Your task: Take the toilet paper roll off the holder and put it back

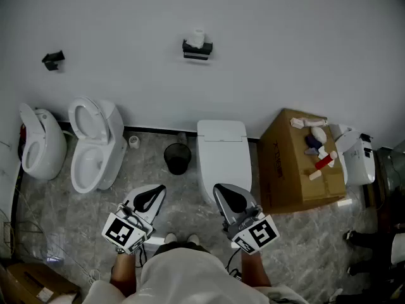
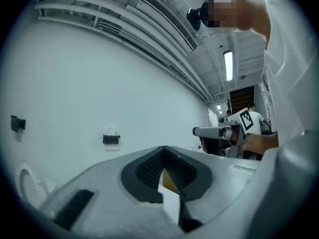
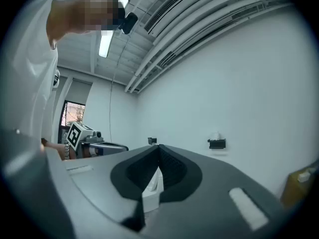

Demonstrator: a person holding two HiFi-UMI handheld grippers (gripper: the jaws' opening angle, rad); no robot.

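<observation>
- Closest to you, your left gripper (image 1: 150, 196) is held level in front of your body. Its jaws are pressed together with nothing between them, and its own view (image 2: 163, 169) shows the black pads meeting at the tip.
- Your right gripper (image 1: 228, 198) sits just beside it, matching it: jaws together and empty, as its own view (image 3: 158, 169) confirms. With both pointing forward at the wall, this looks like a ready stance and not a reach.
- Just past the tips stands a toilet (image 1: 221, 151) with its lid down, directly between you and the wall. You will probably need to lean over it or step to one side.
- A small black bin (image 1: 178, 158) sits on the floor to its left, with an open toilet (image 1: 95, 144) beyond that. A cardboard box (image 1: 297, 170) with small odds and ends on top stands close on the right. Together they narrow the path to the wall.
- Farthest away, the toilet paper roll (image 1: 199, 38) appears to stand upright on top of the black holder (image 1: 197, 50). The holder is fixed to the white wall above the closed toilet, well apart from both grippers.
- Both gripper views show the holder ahead of them ( (image 2: 110, 139), (image 3: 217, 144)), so you are roughly lined up with it.
- The roll is in place and untouched, so the lift-off is not yet begun. The jaws must open before you reach it, and a soft roll calls for a gentle squeeze.
</observation>
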